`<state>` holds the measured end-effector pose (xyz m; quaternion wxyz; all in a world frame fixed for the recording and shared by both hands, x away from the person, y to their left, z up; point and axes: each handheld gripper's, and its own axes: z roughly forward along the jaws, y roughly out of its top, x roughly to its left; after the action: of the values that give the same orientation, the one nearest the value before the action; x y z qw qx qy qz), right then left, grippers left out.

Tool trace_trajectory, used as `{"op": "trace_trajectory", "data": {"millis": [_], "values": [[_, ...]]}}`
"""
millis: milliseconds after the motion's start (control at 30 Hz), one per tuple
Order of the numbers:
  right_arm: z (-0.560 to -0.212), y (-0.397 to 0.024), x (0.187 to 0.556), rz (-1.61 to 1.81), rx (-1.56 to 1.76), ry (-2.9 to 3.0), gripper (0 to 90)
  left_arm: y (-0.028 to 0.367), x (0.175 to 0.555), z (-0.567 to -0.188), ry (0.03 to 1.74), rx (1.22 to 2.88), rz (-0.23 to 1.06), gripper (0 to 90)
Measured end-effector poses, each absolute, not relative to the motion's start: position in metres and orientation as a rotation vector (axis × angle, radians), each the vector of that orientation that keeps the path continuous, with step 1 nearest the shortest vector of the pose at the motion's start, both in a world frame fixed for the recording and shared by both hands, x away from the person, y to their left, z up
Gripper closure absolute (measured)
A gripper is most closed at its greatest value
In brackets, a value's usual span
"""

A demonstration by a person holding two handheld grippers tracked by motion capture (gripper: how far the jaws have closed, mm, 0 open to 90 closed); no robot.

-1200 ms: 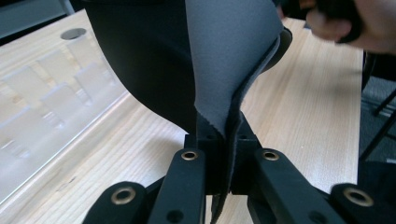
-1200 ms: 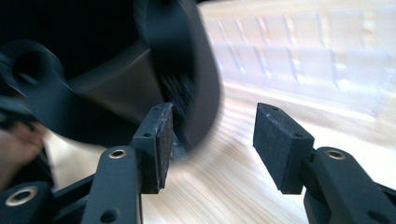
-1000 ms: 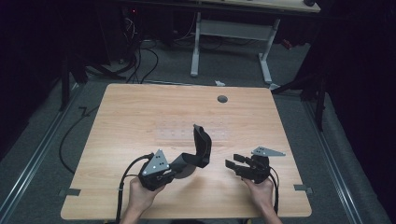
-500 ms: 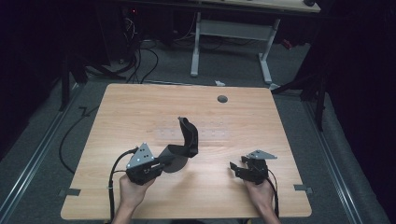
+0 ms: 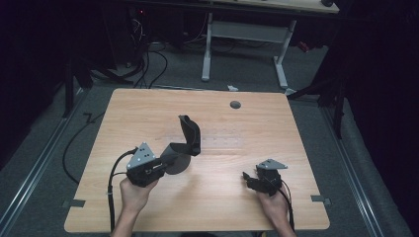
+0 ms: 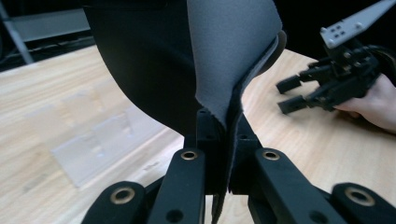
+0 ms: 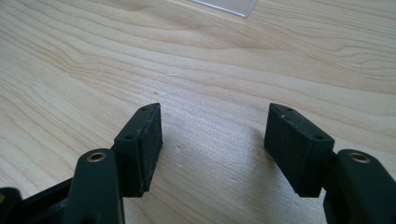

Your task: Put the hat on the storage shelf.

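The worktop (image 5: 148, 108) is pale wood with a clear grain, rounded corners and a small dark round hole (image 5: 235, 104) near its far edge, well beyond both grippers. A clear plastic sheet (image 6: 100, 140) lies flat on it, ahead of the left gripper (image 5: 170, 160) and just past the right gripper (image 7: 212, 140), whose tips rest low over bare wood.

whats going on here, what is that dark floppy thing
A person at a wooden table holds a gripper in each hand. The left gripper is shut on the edge of a dark flexible sheet, grey on one face, lifting it so it curls up above the table. The right gripper is open and holds nothing, low over bare wood. A clear plastic piece lies flat on the table beyond.
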<state>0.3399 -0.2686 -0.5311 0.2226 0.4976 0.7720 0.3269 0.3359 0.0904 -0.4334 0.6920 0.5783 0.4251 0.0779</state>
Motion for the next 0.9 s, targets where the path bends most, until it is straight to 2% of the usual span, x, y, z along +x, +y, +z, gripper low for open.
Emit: {"op": "trace_trajectory", "data": {"millis": [900], "values": [[-0.531,-0.269,0.34,0.905,1.371,2.135,36.6,0.106,0.396,-0.411,0.988,1.186,0.36,86.3]]}}
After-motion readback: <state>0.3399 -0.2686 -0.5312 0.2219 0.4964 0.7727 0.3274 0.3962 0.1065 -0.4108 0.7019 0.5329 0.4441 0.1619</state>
